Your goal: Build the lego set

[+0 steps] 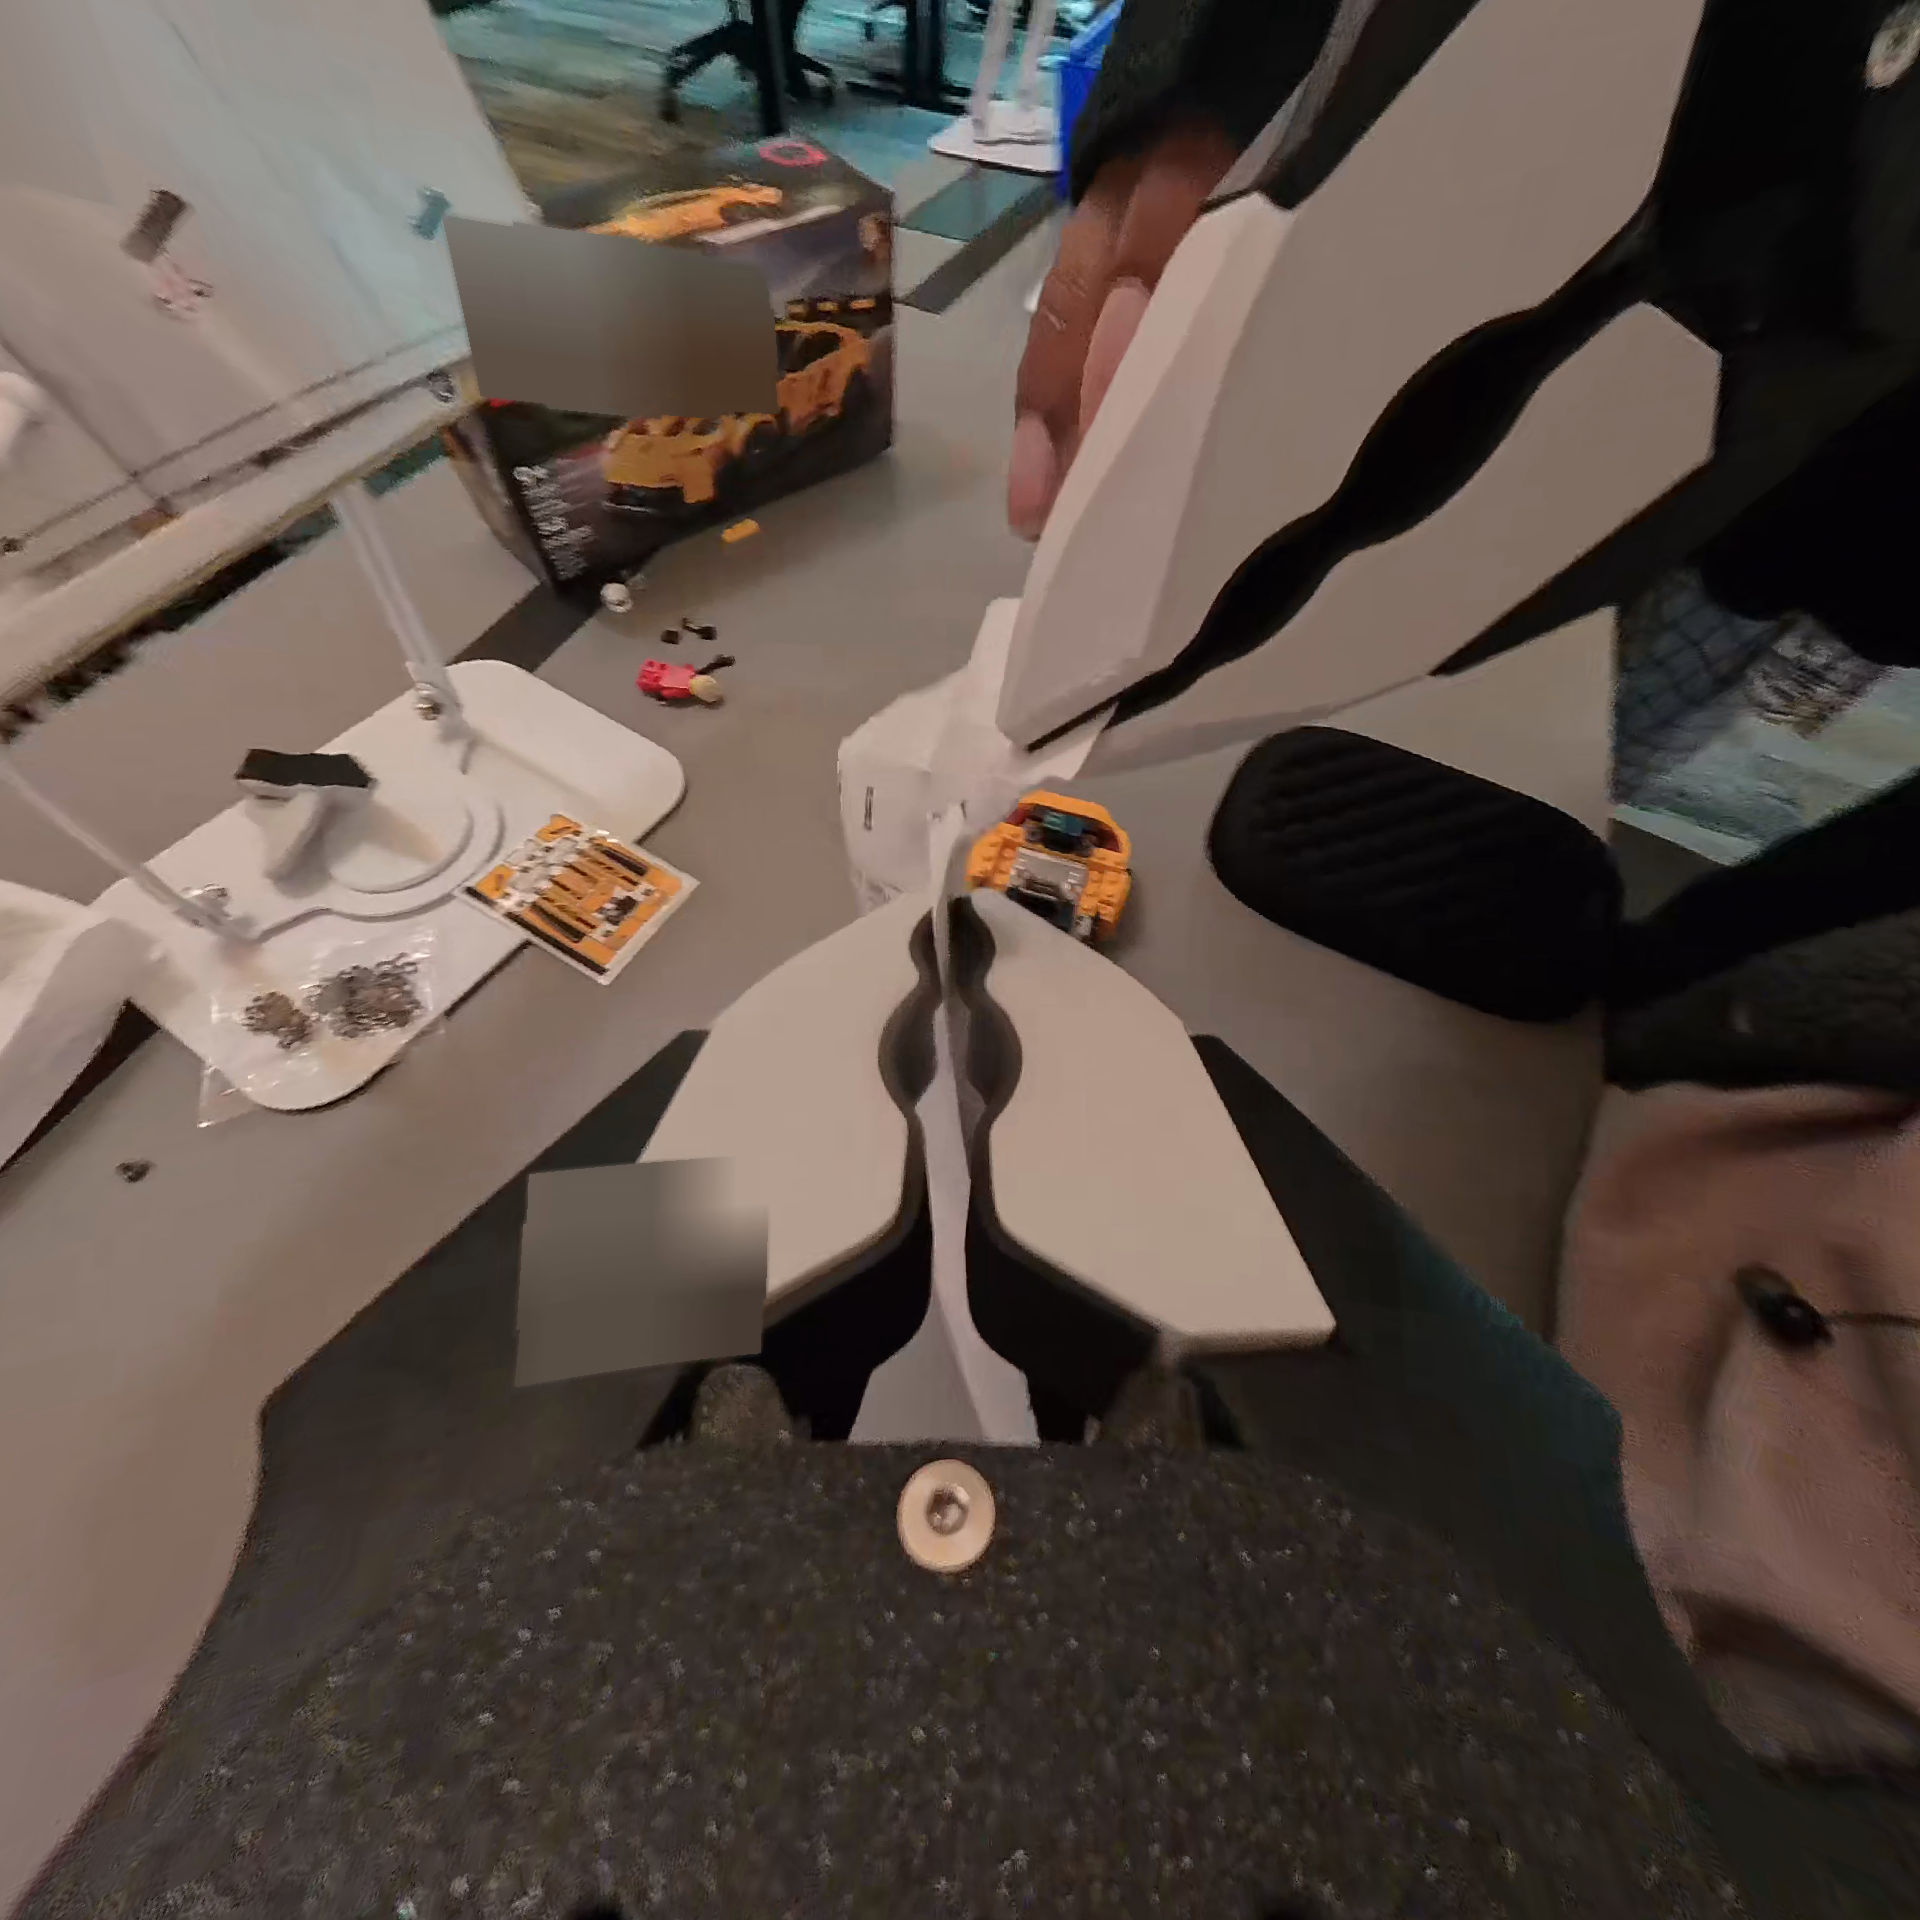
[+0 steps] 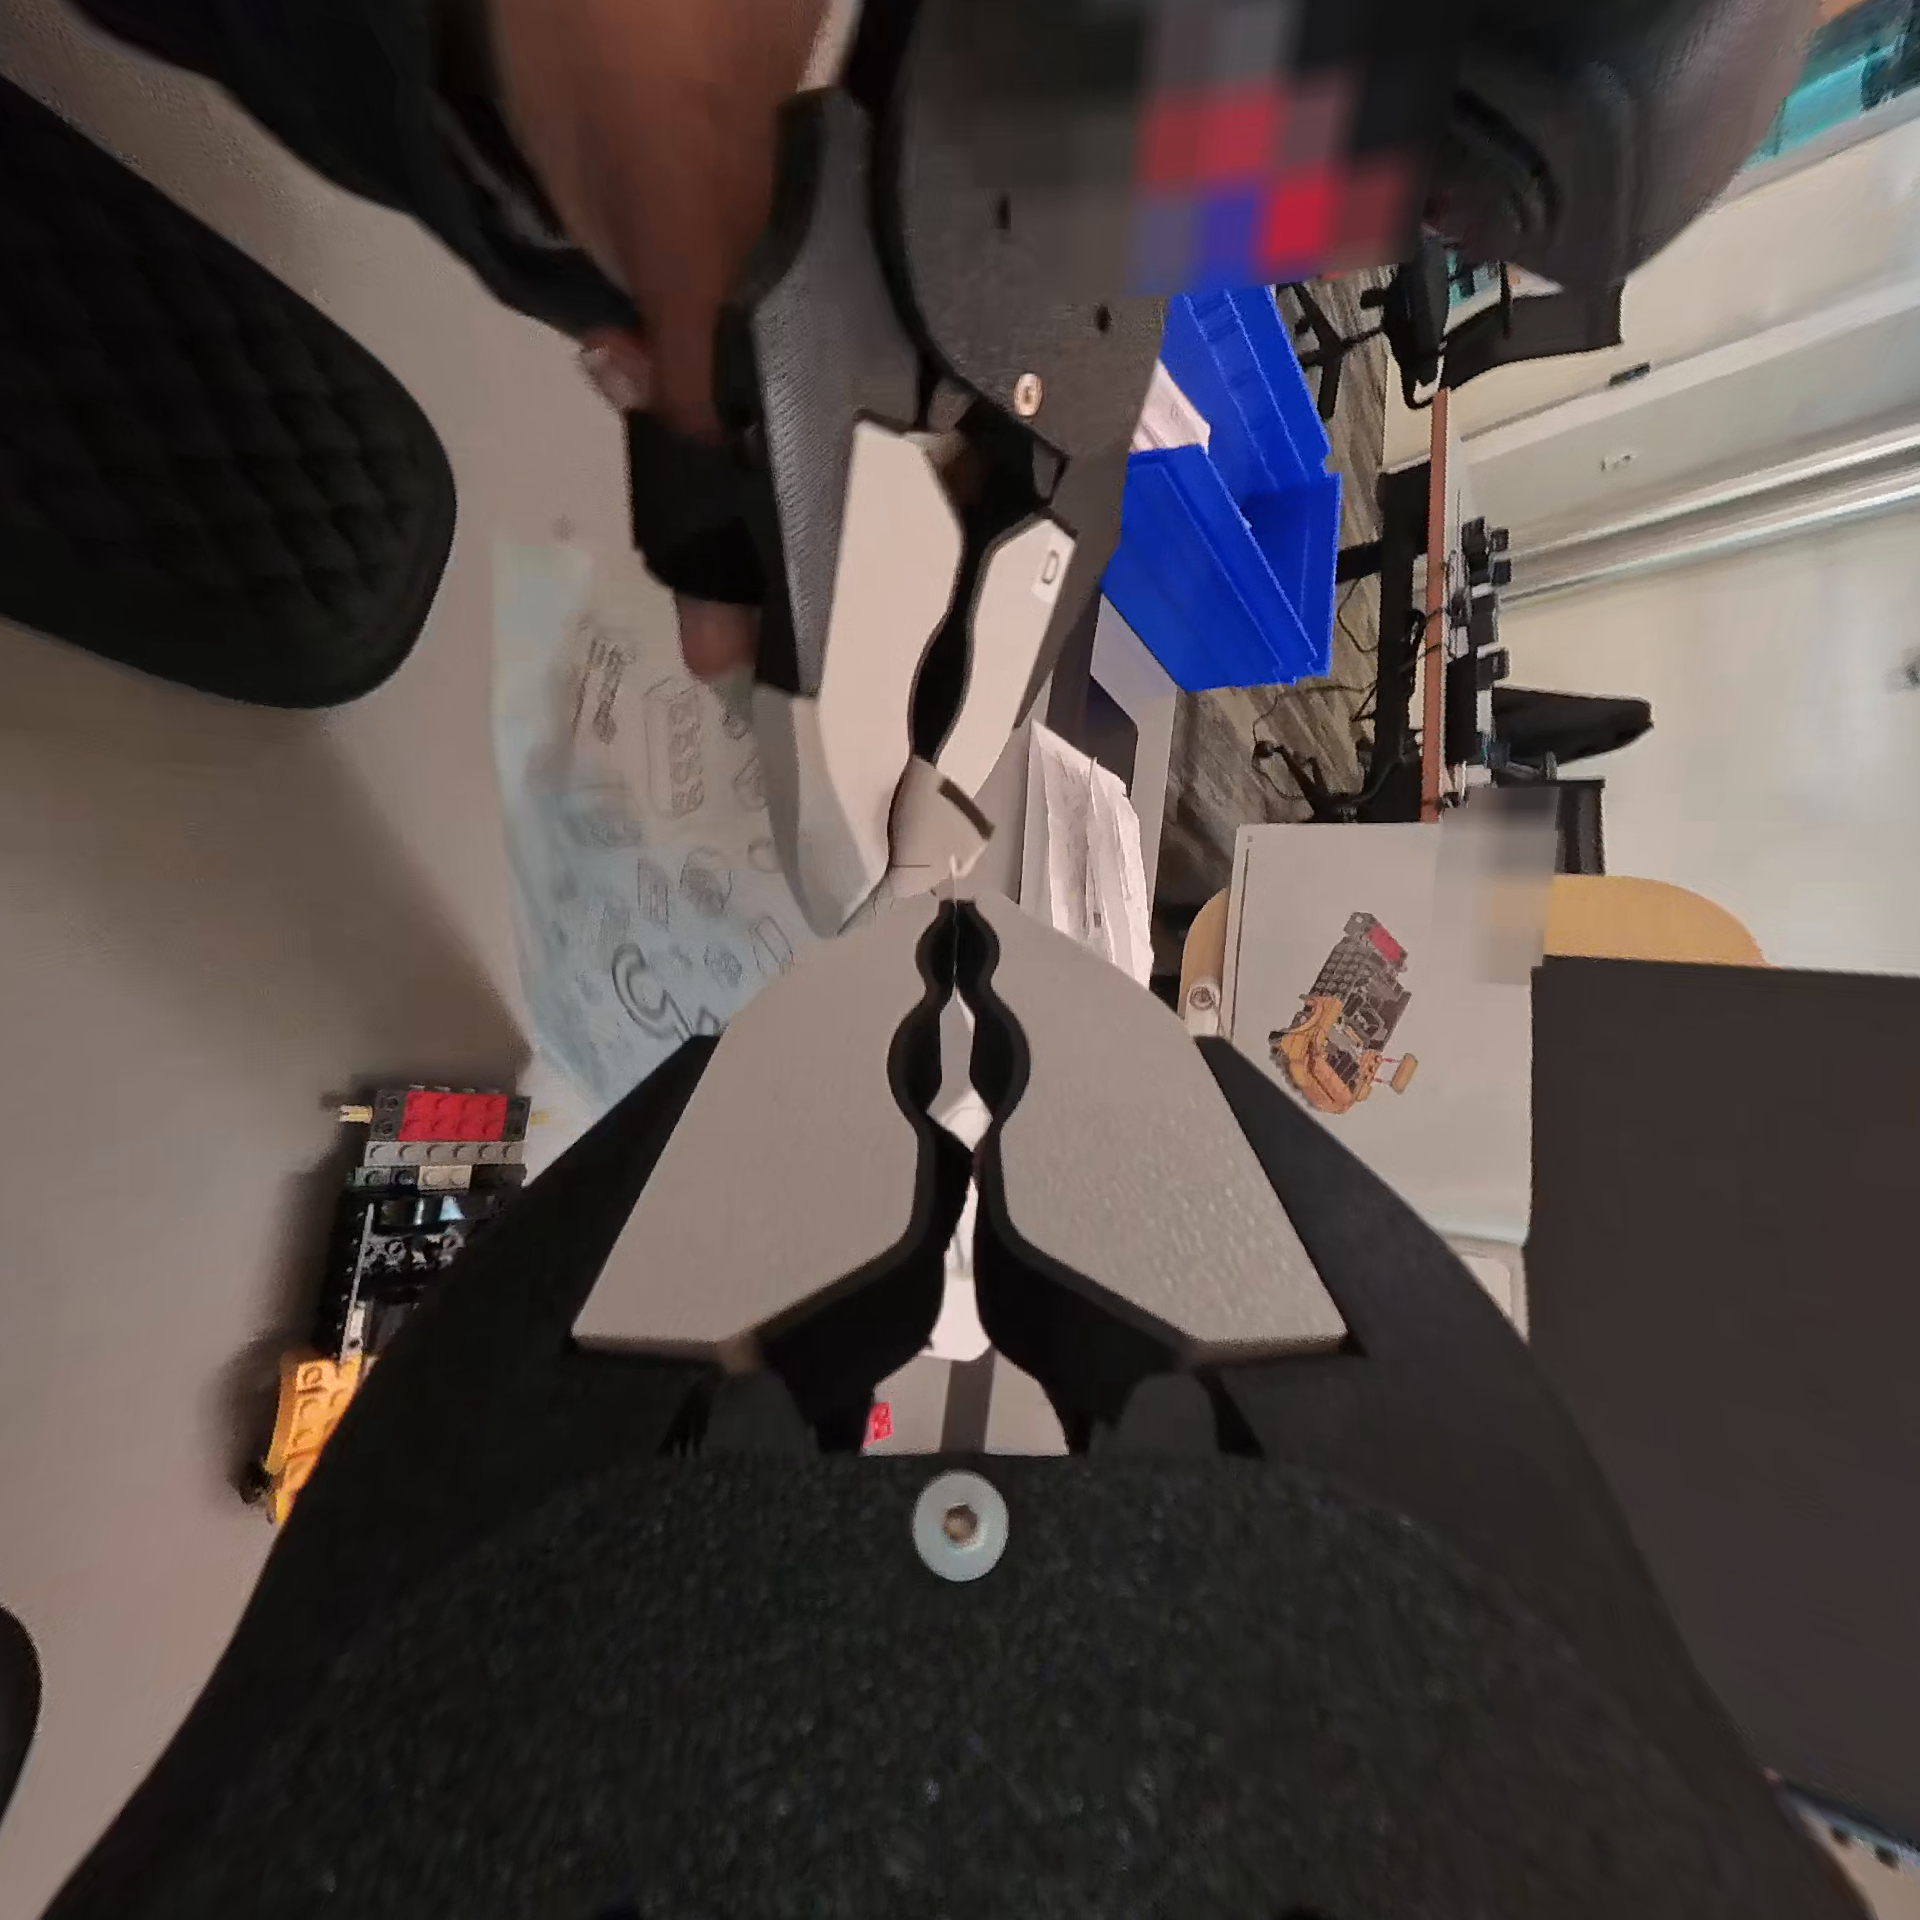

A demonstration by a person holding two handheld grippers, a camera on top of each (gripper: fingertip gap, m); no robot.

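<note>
Left wrist view: left tongs [image 1: 951, 914] clamped on a white paper bag [image 1: 914, 790]; right tongs [image 1: 1060, 743] pinch the same bag from above. Part-built orange car [image 1: 1049, 868] sits on the table [image 1: 790, 717] just behind. Right wrist view: right tongs [image 2: 951, 914] closed on a thin paper edge. Judgement: bag-opening step. Pull apart slowly, low over the table, so pieces don't scatter.

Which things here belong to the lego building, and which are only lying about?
Belong:
white paper bag, pinched by left hand-held gripper and right hand-held gripper
orange lego car
sticker sheet
set box

Lying about:
lamp base
blue bins
</note>
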